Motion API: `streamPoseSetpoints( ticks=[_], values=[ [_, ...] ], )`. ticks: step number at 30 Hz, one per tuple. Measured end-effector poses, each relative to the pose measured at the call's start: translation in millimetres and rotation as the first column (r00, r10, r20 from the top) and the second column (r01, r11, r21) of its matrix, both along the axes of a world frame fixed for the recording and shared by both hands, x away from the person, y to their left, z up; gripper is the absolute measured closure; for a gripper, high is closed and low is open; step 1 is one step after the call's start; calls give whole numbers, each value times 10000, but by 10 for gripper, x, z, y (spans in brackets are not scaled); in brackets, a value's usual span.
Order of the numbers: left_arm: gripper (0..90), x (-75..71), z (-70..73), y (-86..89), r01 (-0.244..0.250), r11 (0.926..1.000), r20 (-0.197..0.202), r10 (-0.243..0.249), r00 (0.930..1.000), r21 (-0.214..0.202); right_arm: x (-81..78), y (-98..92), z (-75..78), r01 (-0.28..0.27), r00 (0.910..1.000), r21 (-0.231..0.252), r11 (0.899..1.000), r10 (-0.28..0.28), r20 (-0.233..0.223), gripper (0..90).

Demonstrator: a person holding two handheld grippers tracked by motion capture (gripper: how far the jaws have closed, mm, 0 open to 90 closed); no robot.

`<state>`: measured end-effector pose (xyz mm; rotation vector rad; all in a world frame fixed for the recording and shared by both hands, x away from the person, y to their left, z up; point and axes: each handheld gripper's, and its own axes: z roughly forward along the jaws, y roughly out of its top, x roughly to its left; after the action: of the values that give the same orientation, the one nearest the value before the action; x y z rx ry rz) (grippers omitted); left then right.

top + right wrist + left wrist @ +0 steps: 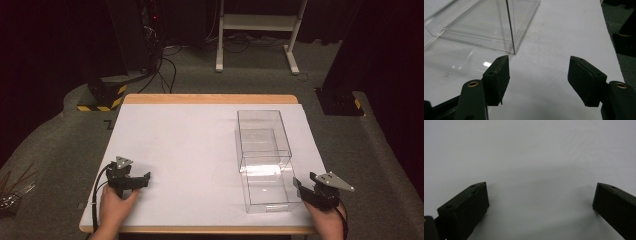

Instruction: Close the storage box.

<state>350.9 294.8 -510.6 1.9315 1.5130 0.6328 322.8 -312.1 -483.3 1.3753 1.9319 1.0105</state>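
Note:
Two clear plastic boxes stand end to end on the right half of the white table top (190,150): a far one (262,131) and a near one (269,192). Both look empty. My right gripper (300,190) is open just right of the near box, by the table's front right corner. In the right gripper view its jaws (539,59) stand wide apart, with a lower corner of a clear box (486,27) just past the left fingertip (500,67). My left gripper (142,181) is open at the front left, holding nothing; its jaws (541,185) frame bare white table.
The table's wooden edge (210,98) shows at the back, and its front edge lies right below both hands. Grey carpet surrounds the table. Behind it are a white frame stand (257,35), dark equipment with cables (150,50) and a yellow-black striped base (102,102).

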Motion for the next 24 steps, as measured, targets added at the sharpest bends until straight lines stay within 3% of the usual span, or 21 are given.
streamPoseSetpoints(
  ticks=[24],
  values=[
    [6, 0, 0, 0, 1, 10000, 2, -1, 10000, -1, -144, -1, 266, -215, 9964, 397, 9990, 182, 825, 331]
  ],
)
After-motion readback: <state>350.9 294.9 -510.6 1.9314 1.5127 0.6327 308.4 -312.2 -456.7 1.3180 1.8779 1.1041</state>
